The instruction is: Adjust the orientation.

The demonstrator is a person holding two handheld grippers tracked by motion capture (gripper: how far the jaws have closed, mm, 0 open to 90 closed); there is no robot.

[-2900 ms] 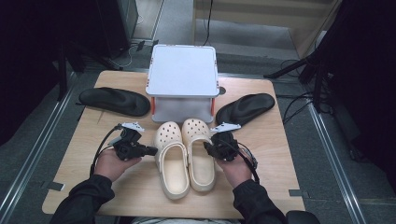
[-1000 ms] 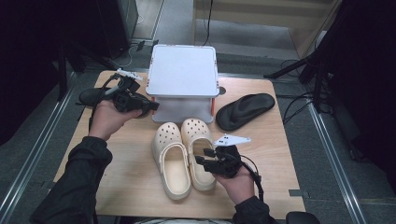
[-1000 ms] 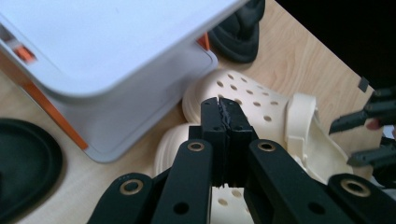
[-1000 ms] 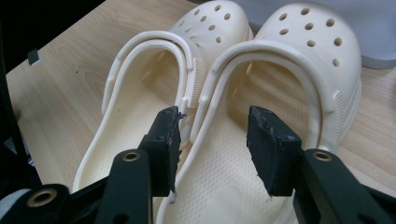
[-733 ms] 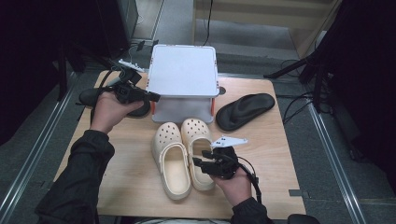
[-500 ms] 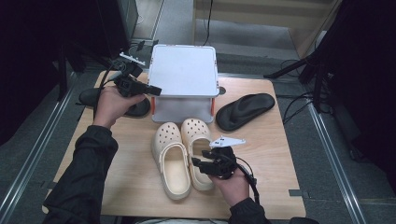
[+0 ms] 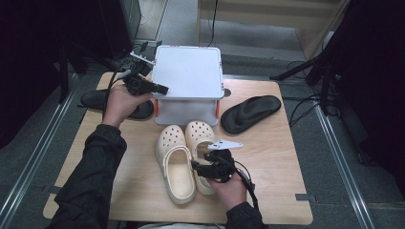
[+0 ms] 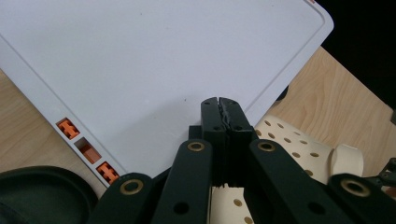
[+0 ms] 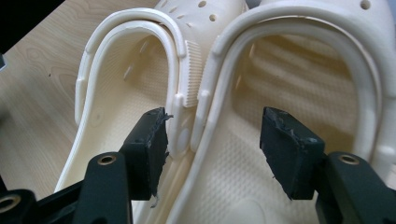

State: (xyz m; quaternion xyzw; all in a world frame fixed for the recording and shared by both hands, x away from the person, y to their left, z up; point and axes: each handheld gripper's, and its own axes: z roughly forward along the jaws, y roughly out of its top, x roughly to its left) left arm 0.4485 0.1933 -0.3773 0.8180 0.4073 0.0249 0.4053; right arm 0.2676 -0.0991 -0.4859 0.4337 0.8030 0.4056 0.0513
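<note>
Two cream clogs lie side by side in the middle of the table (image 7: 282,191), toes toward the box. The right gripper (image 9: 212,135) hangs over their heels: its jaws stand apart and have just been opening, with the touching inner walls of the left clog (image 9: 116,116) and the right clog (image 9: 299,60) between the pads, one pad inside each shoe. Neither pad presses on the rubber. In the high view the right gripper (image 7: 200,167) sits at the heel of the right clog (image 7: 199,138), the left clog (image 7: 174,164) just beside it.

Behind the clogs stands a white box (image 7: 188,71) with orange clips. The left gripper (image 7: 162,88) is clenched empty, its tips over the lid's near left edge; in its own view the shut jaws lie against the white lid (image 8: 163,56). One black sandal (image 7: 250,113) lies right of the box, another (image 7: 95,100) left of it, partly hidden under the left hand.

Compared with a second ago, the left gripper has moved up from the left sandal to the box's corner, and the clogs, box and sandals have kept their places.
</note>
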